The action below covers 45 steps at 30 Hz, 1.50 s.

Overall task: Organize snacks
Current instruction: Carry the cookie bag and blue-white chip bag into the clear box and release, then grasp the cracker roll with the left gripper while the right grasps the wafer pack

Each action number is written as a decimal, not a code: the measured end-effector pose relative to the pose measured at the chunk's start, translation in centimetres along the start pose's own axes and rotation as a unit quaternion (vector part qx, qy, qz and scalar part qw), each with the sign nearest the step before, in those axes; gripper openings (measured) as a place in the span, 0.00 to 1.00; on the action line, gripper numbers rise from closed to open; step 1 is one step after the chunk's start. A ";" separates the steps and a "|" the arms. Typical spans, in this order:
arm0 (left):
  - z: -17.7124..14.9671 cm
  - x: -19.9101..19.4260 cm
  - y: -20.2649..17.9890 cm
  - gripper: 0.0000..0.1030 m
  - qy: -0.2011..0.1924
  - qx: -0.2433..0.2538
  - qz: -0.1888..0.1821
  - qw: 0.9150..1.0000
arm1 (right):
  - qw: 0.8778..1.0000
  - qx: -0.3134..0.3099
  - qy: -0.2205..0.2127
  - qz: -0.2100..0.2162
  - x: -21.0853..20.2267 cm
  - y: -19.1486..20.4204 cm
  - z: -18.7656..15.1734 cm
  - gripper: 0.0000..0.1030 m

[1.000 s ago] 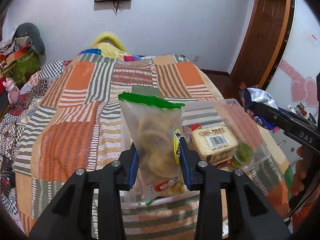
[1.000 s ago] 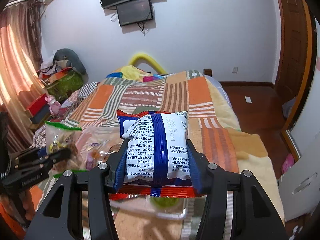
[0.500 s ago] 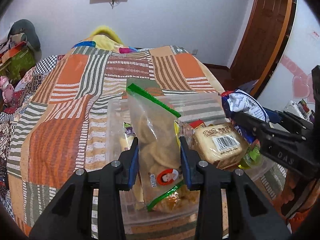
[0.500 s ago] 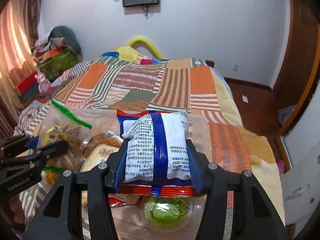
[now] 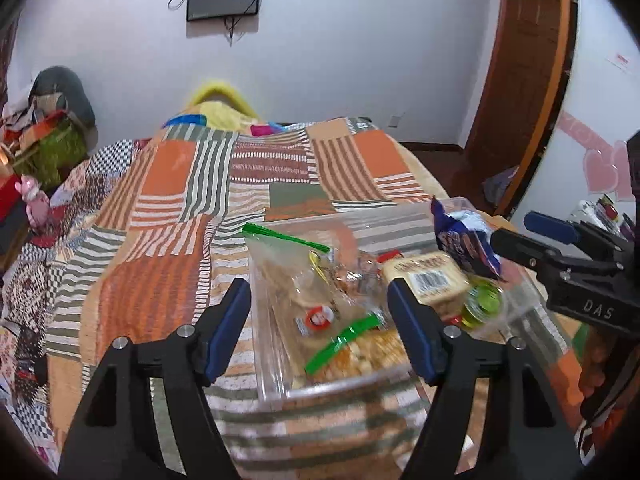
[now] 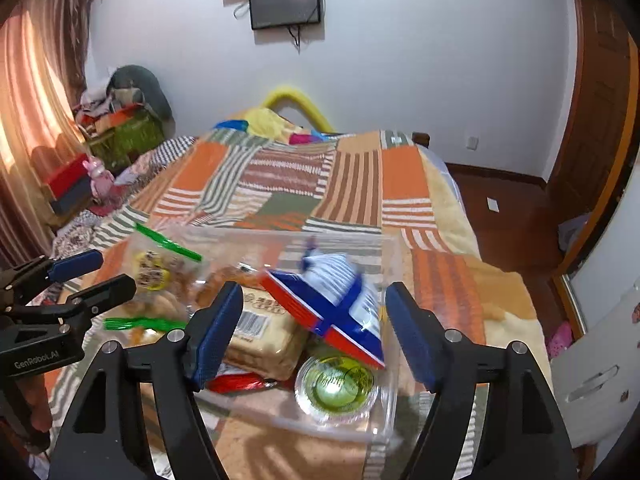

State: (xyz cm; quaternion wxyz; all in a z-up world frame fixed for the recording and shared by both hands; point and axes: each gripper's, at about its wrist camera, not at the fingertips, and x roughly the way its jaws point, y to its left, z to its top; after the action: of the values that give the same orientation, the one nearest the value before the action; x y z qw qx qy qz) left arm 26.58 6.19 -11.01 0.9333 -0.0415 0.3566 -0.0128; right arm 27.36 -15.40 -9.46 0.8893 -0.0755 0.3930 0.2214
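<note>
Snacks fill a clear plastic bin (image 6: 394,276) set on a bed's patchwork quilt (image 5: 168,208) of orange and striped squares. At the bin's left end, a clear cookie bag (image 5: 316,300) with green seals lies tilted against the other packs, and the left gripper (image 5: 319,326) hangs over it, its jaws having just been opening: the blue pads stand wide on either side of the bag and touch nothing. Beside the bag sits a tan wrapped cake (image 6: 260,330) with a barcode label, a red wrapper (image 6: 240,382) poking out beneath it. Further right, a blue, white and red packet (image 6: 336,300) (blurred in both views) sits aslant above the cake and a green jelly cup (image 6: 338,386), with the right gripper (image 6: 314,330) over it; its jaws, too, have just been opening, and neither pad presses the packet between them. Behind the bed, a dark screen (image 6: 285,2) hangs on the white wall, with a wooden door (image 5: 520,64) at far right.
</note>
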 end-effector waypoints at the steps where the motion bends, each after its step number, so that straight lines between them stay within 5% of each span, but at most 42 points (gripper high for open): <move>1: -0.2 -0.5 -0.2 0.71 -0.001 0.005 -0.001 1.000 | 1.000 0.000 -0.003 0.002 -0.2 0.1 0.0 0.69; 14: -6.6 -4.2 -2.0 0.81 0.040 0.038 -0.036 0.998 | 0.999 -0.024 -0.002 0.032 -4.5 1.7 -4.1 0.70; 26: -10.5 -0.7 -5.8 0.81 0.118 0.078 -0.090 0.986 | 0.995 -0.046 0.084 -0.002 -2.5 2.1 -10.6 0.70; 36: -11.3 1.7 -5.7 0.81 0.141 0.098 -0.108 0.979 | 0.994 -0.040 0.101 0.012 0.2 2.9 -10.5 0.68; 38: -11.2 2.2 -4.9 0.79 0.147 0.084 -0.106 0.980 | 0.994 -0.036 0.104 0.016 0.6 3.3 -10.3 0.68; 42: -11.1 2.8 -3.5 0.54 0.148 0.071 -0.094 0.982 | 0.994 -0.021 0.104 0.029 1.1 3.2 -10.2 0.68; 45: -11.1 2.8 -2.0 0.47 0.148 0.041 -0.100 0.983 | 0.994 -0.008 0.104 0.040 0.4 2.8 -10.3 0.68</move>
State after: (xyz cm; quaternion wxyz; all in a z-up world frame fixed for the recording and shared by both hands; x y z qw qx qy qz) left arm 21.28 3.30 -20.87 0.8653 -0.0364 0.4835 -0.1271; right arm 19.47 -15.91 -16.64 0.8335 -0.0895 0.4838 0.2515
